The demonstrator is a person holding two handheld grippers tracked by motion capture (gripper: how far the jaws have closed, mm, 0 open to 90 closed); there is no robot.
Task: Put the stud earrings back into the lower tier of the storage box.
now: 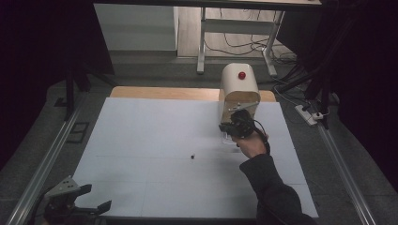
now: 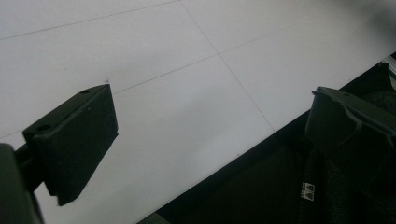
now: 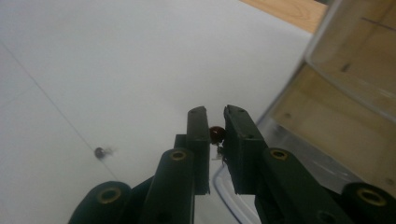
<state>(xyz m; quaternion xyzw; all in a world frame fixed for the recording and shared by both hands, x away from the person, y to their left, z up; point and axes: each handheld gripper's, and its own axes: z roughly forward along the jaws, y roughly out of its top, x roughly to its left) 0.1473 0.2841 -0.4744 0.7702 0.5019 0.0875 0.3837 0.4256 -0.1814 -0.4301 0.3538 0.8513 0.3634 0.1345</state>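
Right gripper (image 3: 215, 120) jaws pinching small dark red ball (image 3: 215, 134), half hidden between pads; what it is unclear. Held just near of cream domed box (image 1: 239, 89) with red knob (image 1: 241, 75), far right on white table sheet (image 1: 155, 131). Tiny dark bead (image 1: 192, 156) mid-sheet. Left gripper (image 2: 205, 116) jaws spread wide, empty, near-left edge. Small white label (image 2: 307, 191) unreadable.

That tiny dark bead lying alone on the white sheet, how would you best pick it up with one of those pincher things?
Probably straight from above. The small dark bead is round and lies loose on the flat white sheet, so a sideways push would likely roll it. Close the jaws across its middle, one on each side. The left tool is open and holds nothing; the right tool already pinches a dark red bead.
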